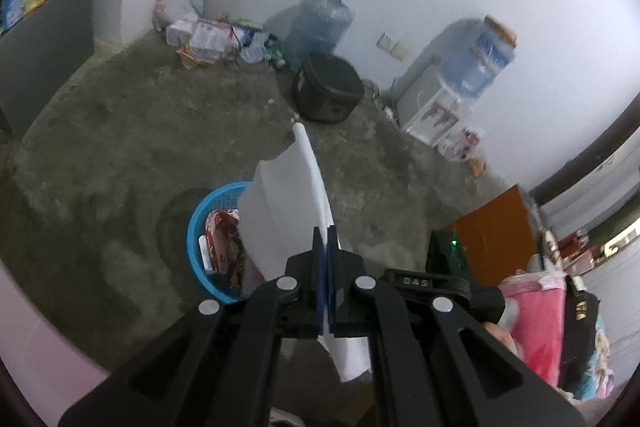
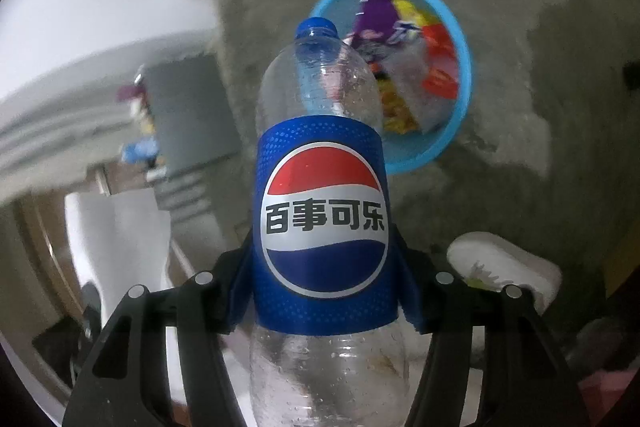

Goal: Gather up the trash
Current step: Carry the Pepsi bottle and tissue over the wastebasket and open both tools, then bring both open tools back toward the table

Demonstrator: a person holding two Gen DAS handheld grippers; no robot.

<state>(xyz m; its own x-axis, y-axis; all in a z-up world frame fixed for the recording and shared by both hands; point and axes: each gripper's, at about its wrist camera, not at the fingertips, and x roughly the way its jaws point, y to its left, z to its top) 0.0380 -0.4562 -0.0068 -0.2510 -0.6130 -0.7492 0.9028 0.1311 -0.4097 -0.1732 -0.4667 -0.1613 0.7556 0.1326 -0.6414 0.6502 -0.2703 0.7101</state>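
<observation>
In the left wrist view my left gripper [image 1: 325, 239] is shut on a white sheet of paper [image 1: 288, 195], which sticks up and forward from between the blue pads. Just left of and below the paper, a blue plastic basket [image 1: 196, 227] stands on the concrete floor with colourful wrappers inside. In the right wrist view my right gripper [image 2: 324, 267] is shut on an empty clear cola bottle [image 2: 324, 211] with a blue label and blue cap, its pads pressing both sides of the label. The same blue basket [image 2: 466, 67], full of wrappers, lies beyond the bottle's neck to the right.
A black round pot [image 1: 328, 87], a large water jug [image 1: 320, 19] and a water dispenser [image 1: 436, 103] stand along the white wall. A pile of packaging [image 1: 216, 39] fills the corner. An orange board [image 1: 496, 231] is at right. A white shoe [image 2: 504, 267] is near the right gripper.
</observation>
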